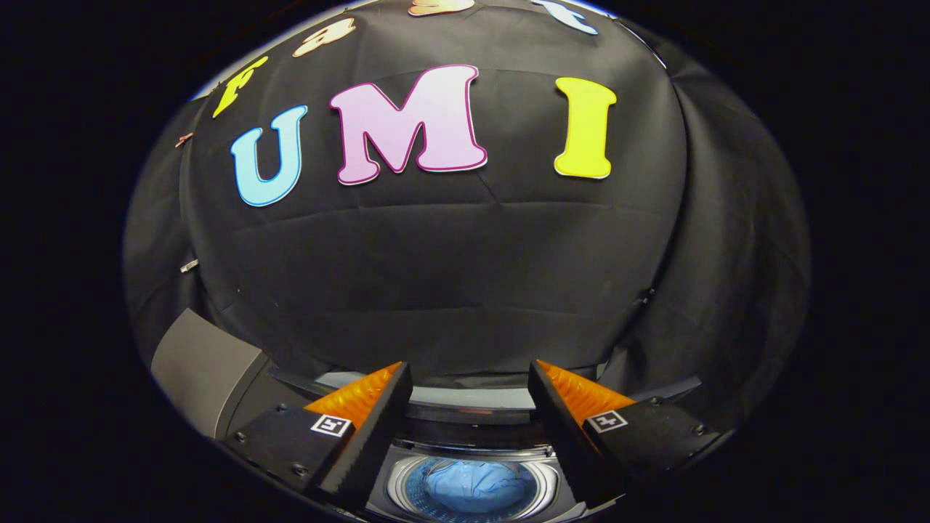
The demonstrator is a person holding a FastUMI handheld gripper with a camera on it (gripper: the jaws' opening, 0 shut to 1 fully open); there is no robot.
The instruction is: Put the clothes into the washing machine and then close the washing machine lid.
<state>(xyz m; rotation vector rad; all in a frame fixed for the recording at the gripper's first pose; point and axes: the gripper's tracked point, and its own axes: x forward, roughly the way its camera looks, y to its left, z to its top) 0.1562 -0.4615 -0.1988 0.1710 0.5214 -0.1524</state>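
I have the tongs point(469, 396) spread wide with nothing between them, hanging above the washing machine point(472, 447) at the bottom centre of the frame. The blue clothes point(476, 485) lie down in the drum, low between the fingers, so I judge loading done and the lid the step in hand. The grey slab at the lower left is, I think, the raised lid point(200, 370), though the view there is poor. I would swing left, get behind its upper edge, and press it down slowly, keeping both fingers clear of the rim.
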